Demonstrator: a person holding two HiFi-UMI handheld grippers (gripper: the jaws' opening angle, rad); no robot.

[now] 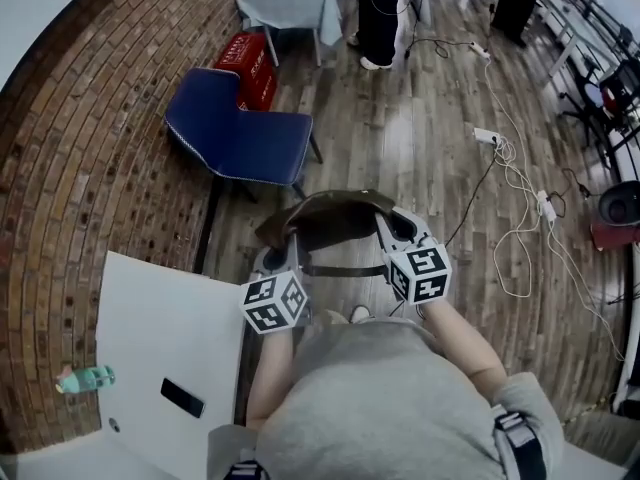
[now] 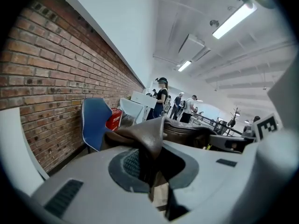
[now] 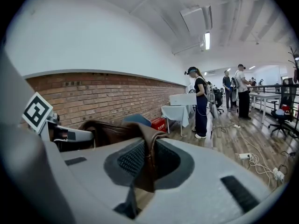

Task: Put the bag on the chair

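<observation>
A dark brown leather bag [image 1: 330, 218] hangs in the air between my two grippers, above the wooden floor. My left gripper [image 1: 285, 251] is shut on the bag's left edge; brown leather [image 2: 145, 141] is pinched between its jaws. At the bag's right edge my right gripper [image 1: 392, 230] is shut too, with a leather fold [image 3: 148, 160] between its jaws. The blue chair [image 1: 240, 133] stands ahead and to the left, against the brick wall, its seat bare. The same chair [image 2: 95, 122] shows left of the bag in the left gripper view, and the chair [image 3: 138, 120] peeks over the bag in the right one.
A white table [image 1: 170, 343] with a black phone [image 1: 183, 398] and a green bottle [image 1: 85, 378] is at my left. A red box [image 1: 250, 66] and a cloth-covered table [image 1: 290, 3] stand beyond the chair. A person [image 1: 380, 13] stands farther back. Cables and power strips [image 1: 515, 183] lie on the floor at right.
</observation>
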